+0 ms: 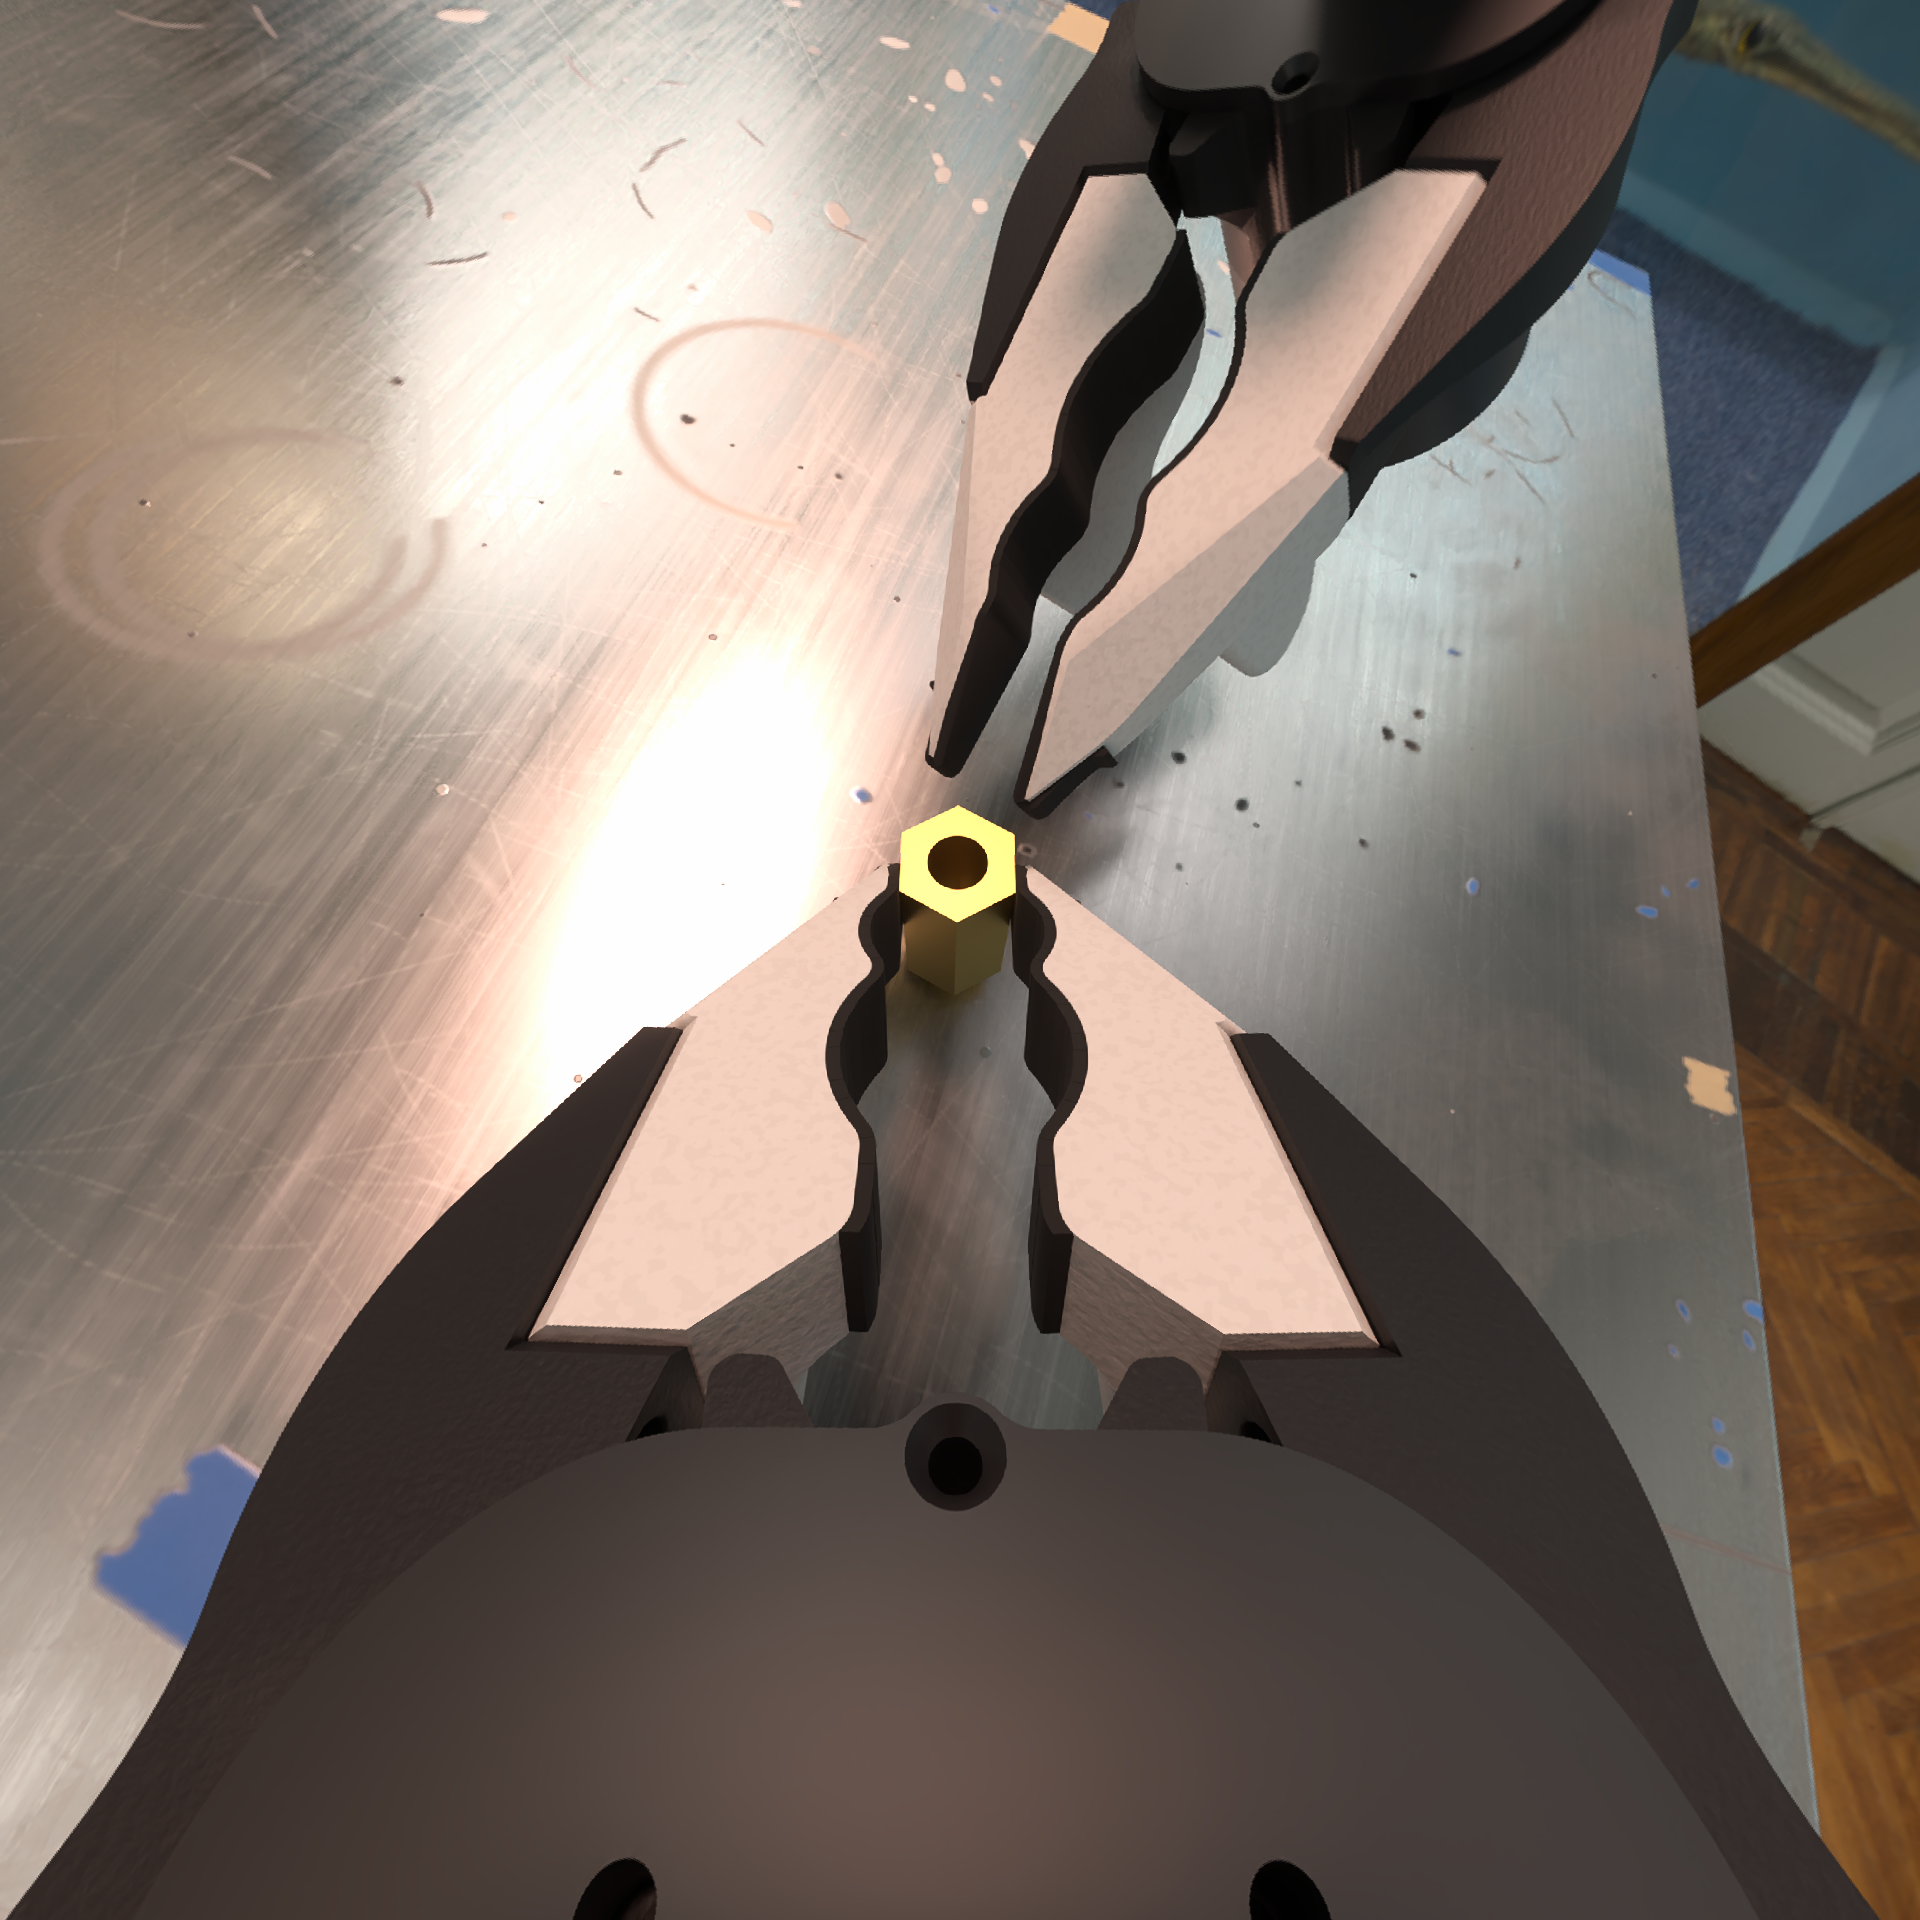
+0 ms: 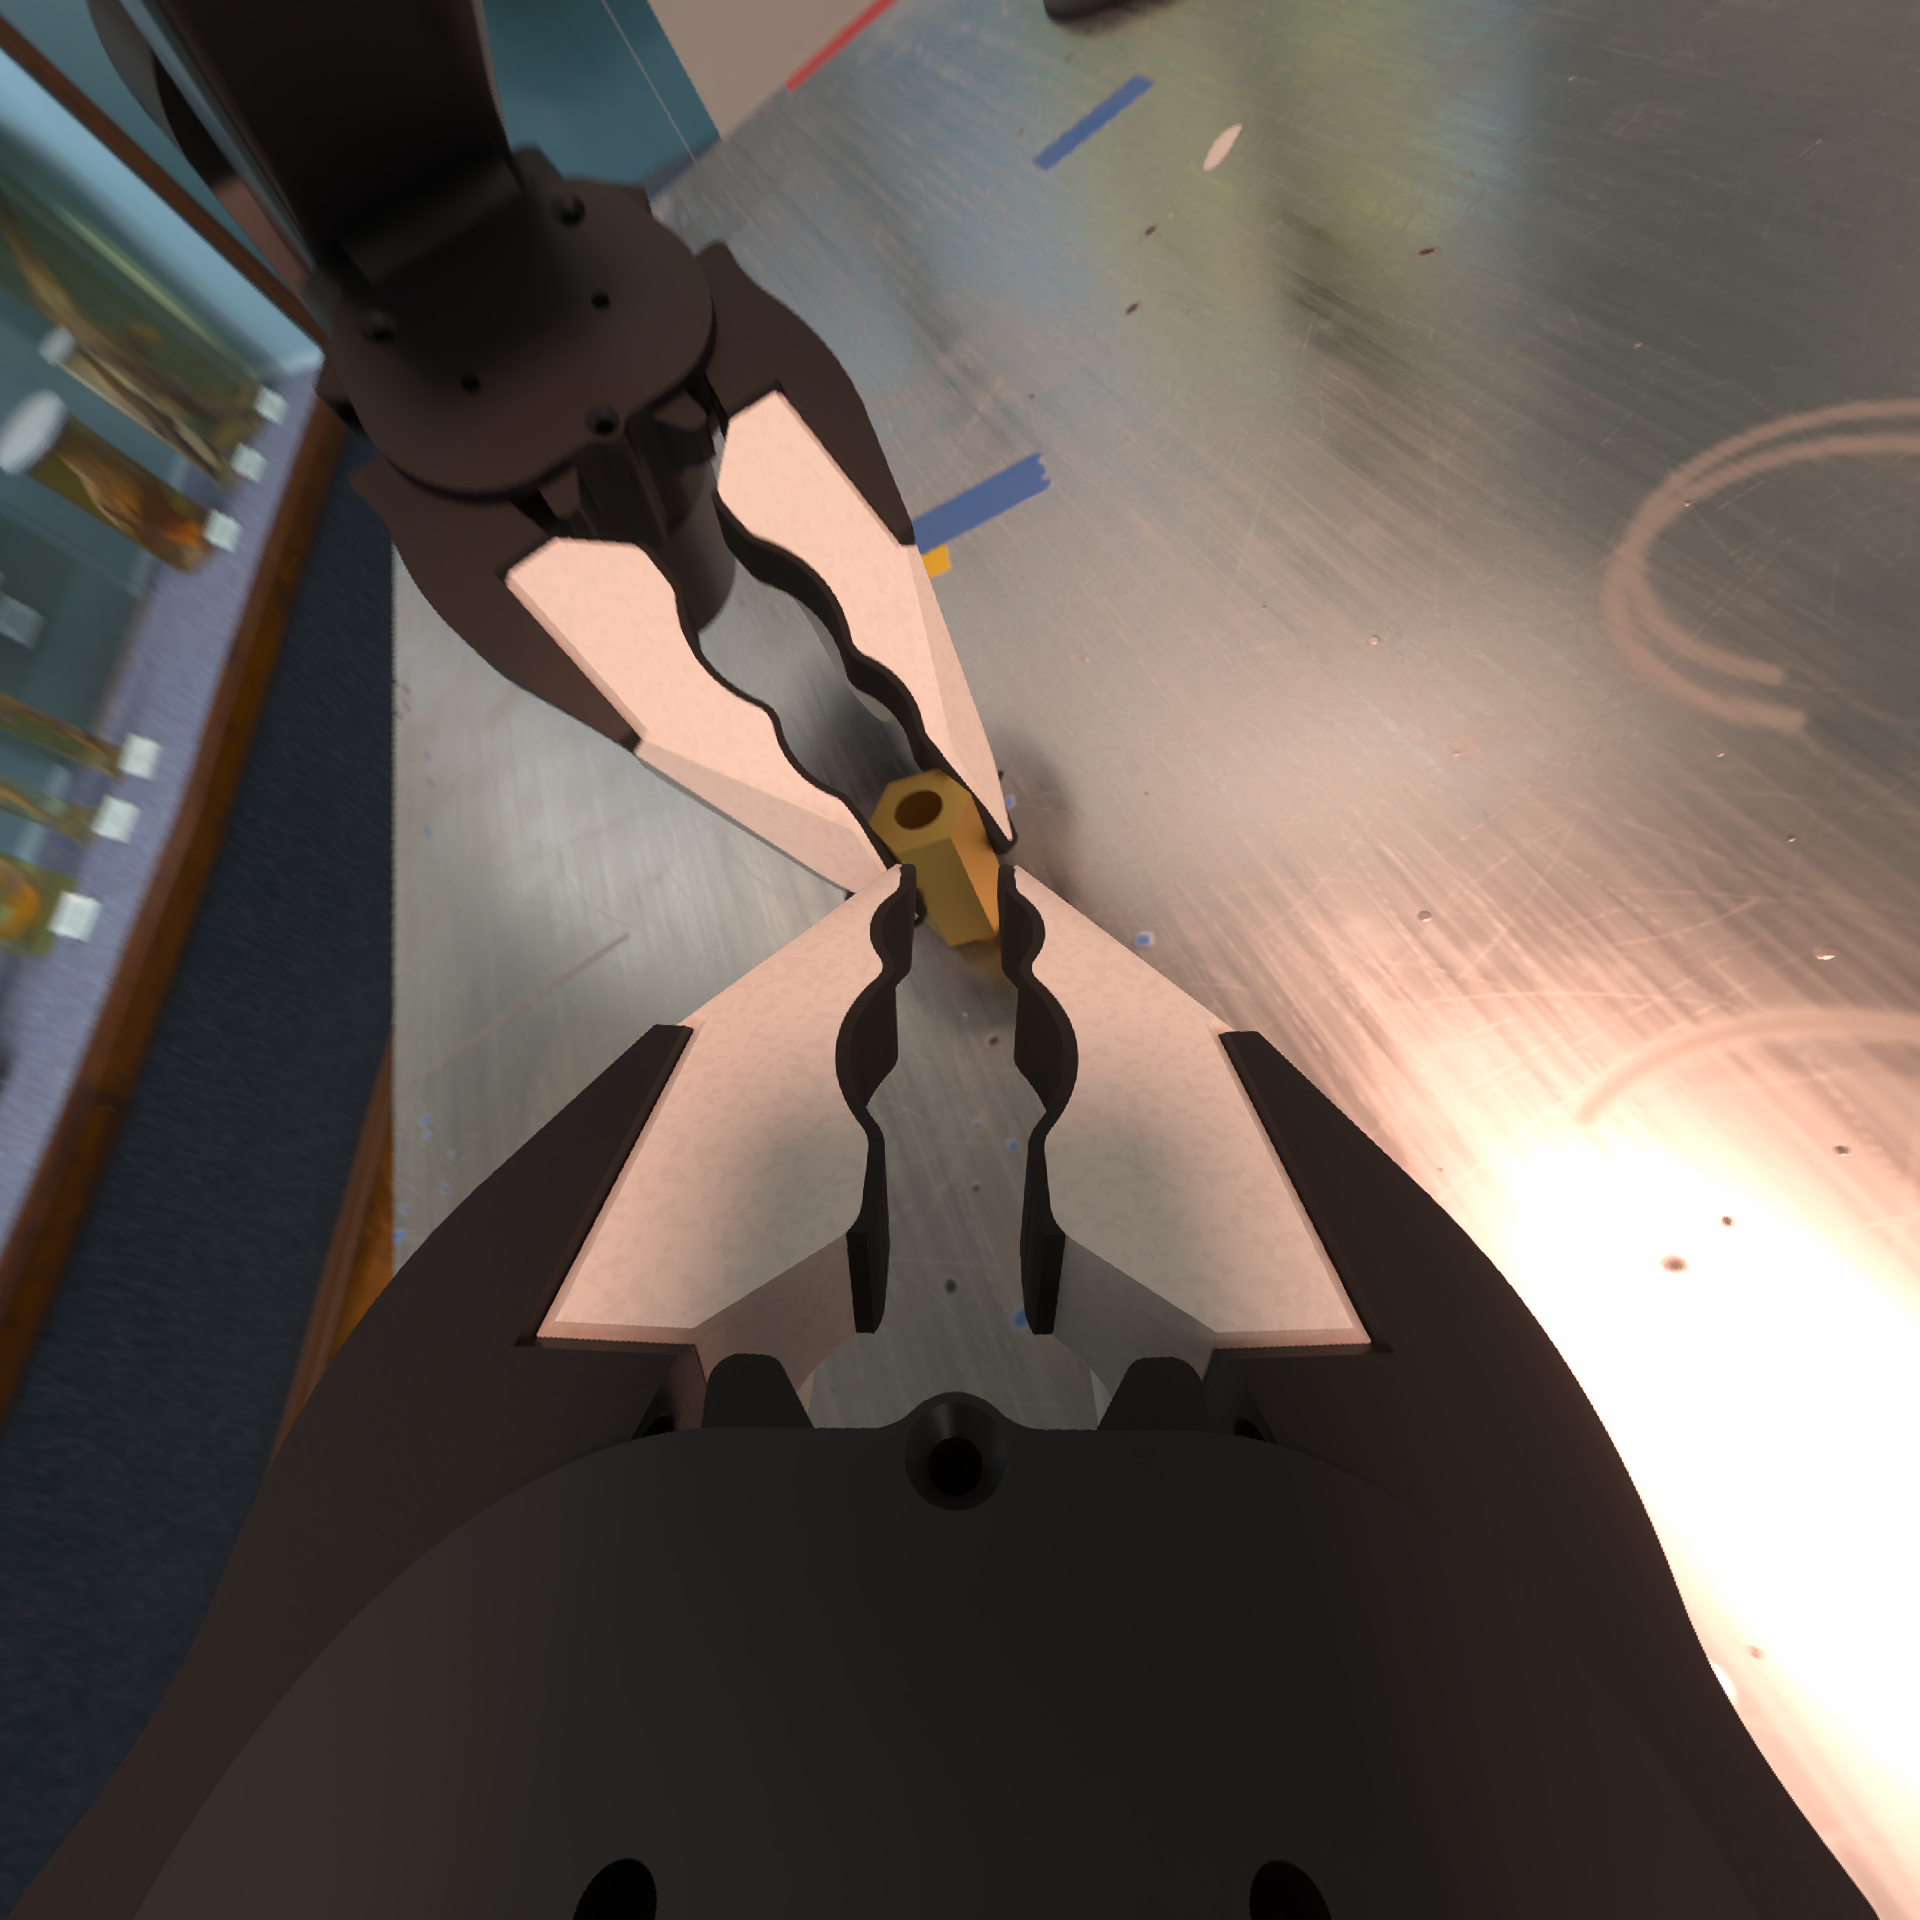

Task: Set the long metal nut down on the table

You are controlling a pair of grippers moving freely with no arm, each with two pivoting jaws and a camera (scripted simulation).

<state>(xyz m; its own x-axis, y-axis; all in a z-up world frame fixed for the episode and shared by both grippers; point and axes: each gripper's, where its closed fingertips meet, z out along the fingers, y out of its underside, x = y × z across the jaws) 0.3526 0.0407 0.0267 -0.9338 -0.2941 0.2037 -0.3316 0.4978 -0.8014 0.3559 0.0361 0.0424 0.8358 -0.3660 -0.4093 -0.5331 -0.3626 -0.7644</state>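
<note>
A: Start with your left wrist view. What do you have?

B: Your left gripper [image 1: 957, 883] is clamped on the long metal nut [image 1: 956, 899], right at the fingertips. The brass hexagonal piece stands nearly upright, its bored end facing the camera, and it is over the table [image 1: 312, 727], a scratched metal sheet with ring marks. Whether its lower end touches the surface, you cannot tell from here.

A: And the other tool?

B: The right gripper [image 1: 987, 774] comes in from the top right, tips pointing down just beyond the nut, apart from it. Its fingers stand a little apart with nothing between them.

A: Now your right wrist view.

B: Same picture from the other side. Your right gripper [image 2: 954, 883] has a narrow gap between its tips, and the nut [image 2: 940, 862] shows through that gap, just past them. Contact with the nut is too close to call here. The left gripper [image 2: 940, 821] reaches in from the upper left and pinches the nut near its top end.

A: Where on the table?

B: Near the left edge [image 2: 400, 935] in this view, with a blue tape strip [image 2: 982, 499] lying beyond.
</note>
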